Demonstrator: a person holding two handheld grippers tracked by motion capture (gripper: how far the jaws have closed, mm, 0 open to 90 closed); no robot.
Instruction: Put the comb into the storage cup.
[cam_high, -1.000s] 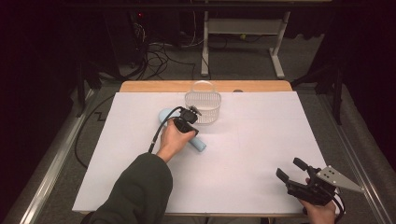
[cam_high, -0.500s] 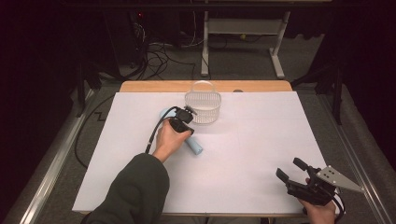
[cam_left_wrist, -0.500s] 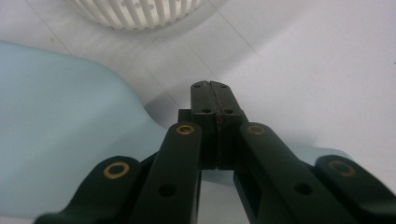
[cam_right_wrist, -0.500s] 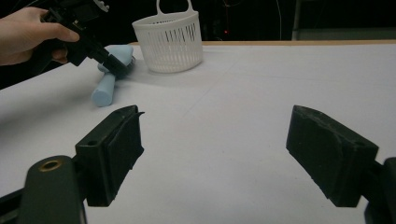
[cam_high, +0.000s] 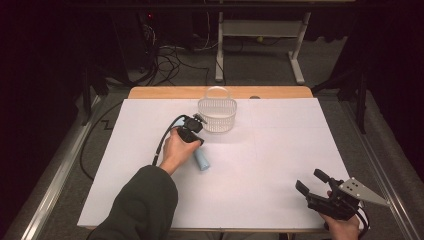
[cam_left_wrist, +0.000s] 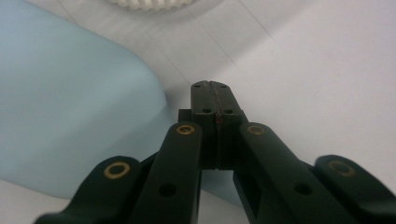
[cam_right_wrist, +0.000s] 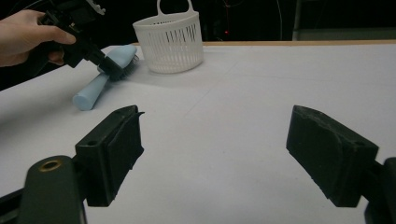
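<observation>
A light-blue brush-like thing (cam_high: 201, 160) with a thick handle lies on the white sheet, left of centre. My left gripper (cam_high: 199, 121) is held over its wide end, just in front of the white slatted basket (cam_high: 216, 112). In the left gripper view the jaws are pressed together at the tips (cam_left_wrist: 212, 86) with nothing between them, and the blue body (cam_left_wrist: 70, 107) lies beside them on the left. The right gripper view shows the left gripper (cam_right_wrist: 109, 65) touching down at the blue thing (cam_right_wrist: 95, 91). My right gripper (cam_high: 311, 181) stands open near the front right corner, empty (cam_right_wrist: 219, 140).
The basket (cam_right_wrist: 170, 44) has a loop handle and stands near the table's far edge. A white sheet (cam_high: 280, 145) covers the table, and a strip of wood (cam_high: 165, 92) shows along the back. Cables and a metal stand lie on the dark floor beyond.
My left hand and gripper have shifted slightly to the left and now cover the blue thing's wide end. The right gripper has not moved.
</observation>
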